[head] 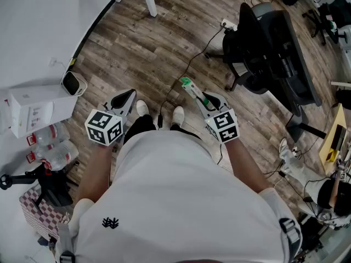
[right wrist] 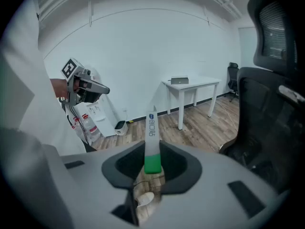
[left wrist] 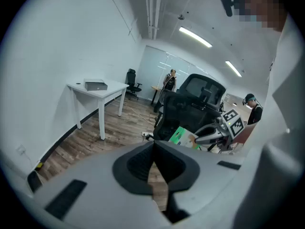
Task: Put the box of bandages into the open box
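While we're carrying it, right gripper (right wrist: 152, 151): jaws clamped on the thin green-and-white cardboard box of bandages (right wrist: 151, 137), pressing its two broad faces.
Why that grip: most of the box pokes out past the tips, so we reckon it can be slid into something without the jaws getting in the way.
Where the box of bandages is: up in the air in front of our waist, over the wooden floor (head: 164, 43), touching nothing but the right gripper (head: 204, 100).
Left gripper (left wrist: 153, 149): jaws pressed together with nothing in them. It hangs at our side (head: 127, 98), probably because this is a one-gripper job.
Open box: honestly we can't tell which one it is. A flat grey box (left wrist: 95, 85) sits on the white table (left wrist: 102, 93) across the room, and a white carton (head: 33, 111) sits on our left, but neither shows an open top.
Count, grippers: two.
Count, bandage boxes: one.
Count, candidate boxes: two.
Count, tables: one.
Count, black office chair (head: 269, 43): one close by, one more far off.
Count, plastic bottles (head: 52, 147): a few, too bunched up to count.
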Motion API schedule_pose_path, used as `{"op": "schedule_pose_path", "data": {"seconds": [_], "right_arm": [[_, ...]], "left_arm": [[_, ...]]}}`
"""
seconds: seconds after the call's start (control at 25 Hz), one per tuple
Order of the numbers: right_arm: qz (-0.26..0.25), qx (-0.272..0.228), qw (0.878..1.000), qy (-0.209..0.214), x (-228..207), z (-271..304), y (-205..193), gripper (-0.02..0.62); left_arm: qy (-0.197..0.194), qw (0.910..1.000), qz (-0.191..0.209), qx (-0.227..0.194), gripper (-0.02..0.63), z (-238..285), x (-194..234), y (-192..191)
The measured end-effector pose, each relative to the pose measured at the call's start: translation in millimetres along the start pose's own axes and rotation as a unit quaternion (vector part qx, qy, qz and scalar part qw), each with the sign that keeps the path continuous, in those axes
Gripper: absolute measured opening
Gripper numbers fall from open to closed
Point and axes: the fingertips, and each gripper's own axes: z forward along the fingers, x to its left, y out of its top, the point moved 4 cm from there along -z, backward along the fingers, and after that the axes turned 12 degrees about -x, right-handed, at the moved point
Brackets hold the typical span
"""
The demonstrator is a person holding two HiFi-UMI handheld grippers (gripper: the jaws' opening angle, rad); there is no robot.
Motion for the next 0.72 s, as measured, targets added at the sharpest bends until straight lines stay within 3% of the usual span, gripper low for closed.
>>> {"op": "schedule_pose_path", "data": {"seconds": [0.2, 0.4, 0.72], "right_arm": [[0.005, -0.01, 1.0, -0.021, -26, -13, -1, 0.091], [0.002, -0.004, 1.0, -0.011, -31, -9, -1, 0.091], [0.024, 0.003, 0.999, -0.021, -41, 38, 30, 0.091]], "left_arm": [[0.003, 0.9999, 0.016, -0.007, 0.008, 14, -8, 12], [0.009, 0.9996, 0.018, -0.018, 0.008, 22, -11, 22], [-0.006, 0.9995, 0.004, -0.03, 0.008, 41, 34, 33]]}}
